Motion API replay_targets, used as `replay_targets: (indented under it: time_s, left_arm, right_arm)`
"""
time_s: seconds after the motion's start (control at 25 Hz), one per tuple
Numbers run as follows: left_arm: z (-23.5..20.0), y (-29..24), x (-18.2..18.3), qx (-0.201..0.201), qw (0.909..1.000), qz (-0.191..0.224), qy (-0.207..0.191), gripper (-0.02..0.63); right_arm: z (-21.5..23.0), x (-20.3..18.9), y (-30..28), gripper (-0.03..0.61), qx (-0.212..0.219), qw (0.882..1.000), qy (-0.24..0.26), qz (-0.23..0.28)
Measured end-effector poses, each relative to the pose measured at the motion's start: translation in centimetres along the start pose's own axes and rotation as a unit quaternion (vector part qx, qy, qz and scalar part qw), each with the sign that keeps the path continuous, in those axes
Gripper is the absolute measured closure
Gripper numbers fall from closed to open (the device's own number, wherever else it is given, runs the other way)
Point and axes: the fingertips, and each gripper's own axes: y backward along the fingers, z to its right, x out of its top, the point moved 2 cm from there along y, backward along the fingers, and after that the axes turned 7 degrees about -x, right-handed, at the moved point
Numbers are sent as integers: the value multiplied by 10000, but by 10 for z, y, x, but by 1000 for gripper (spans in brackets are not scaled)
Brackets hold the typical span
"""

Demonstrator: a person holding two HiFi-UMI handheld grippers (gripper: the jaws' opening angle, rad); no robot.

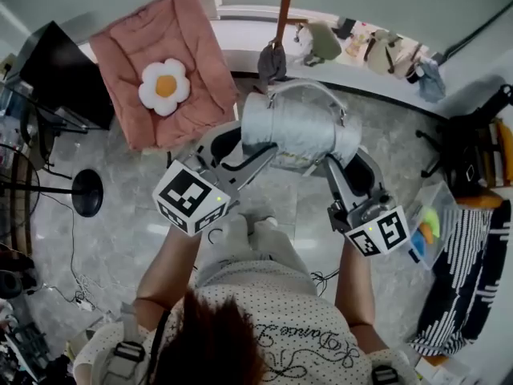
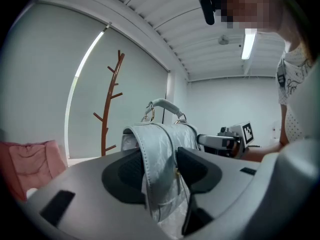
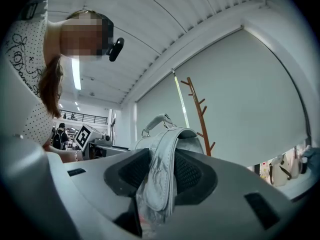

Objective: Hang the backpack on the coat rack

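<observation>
The coat rack (image 1: 285,6) stands at 12 o'clock of the backpack (image 1: 292,127) in the head view, near it but not touching it. The backpack is carried clear of the floor between the two grippers, with its top handle (image 1: 309,84) on the side facing the rack. The left gripper (image 2: 160,171) has its fingers (image 2: 127,171) clenched on the left strap (image 2: 159,146). The right gripper (image 3: 162,174) has its fingers (image 3: 192,173) clenched on the right strap (image 3: 162,156). Step in hand, as judged: bring the backpack to the rack and present the handle to a peg. Procedure:

- Hold both grips firm and level so the load does not swing.
- Select a peg that slants upward.
- Raise the backpack until the handle loop sits above that peg.
- Advance toward 12 o'clock until the peg enters the loop.
- Lower until the peg carries the weight.
- Release only then, one gripper at a time.

Caution: the straps look soft and may slide through the fingers if the load tilts. Count: one coat rack, one pink cushion (image 1: 160,66) at 10 o'clock, one backpack, two grippers, two straps, one handle.
</observation>
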Motion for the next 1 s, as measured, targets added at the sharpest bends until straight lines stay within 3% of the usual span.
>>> replay_targets:
  time_s: [0.32,0.56,1.0]
  left_arm:
    - [19,-34,6,202,9998,-10,13,417]
    - [10,-52,12,267,9996,-23,-38,417]
    - [-75,-110,13,65,9999,-19,84,416]
  right_arm:
    - [36,9,18,420,222,9997,-66,23]
    - [57,13,9,420,295,9995,-115,81]
    - [122,7,-63,420,98,9998,-172,-20]
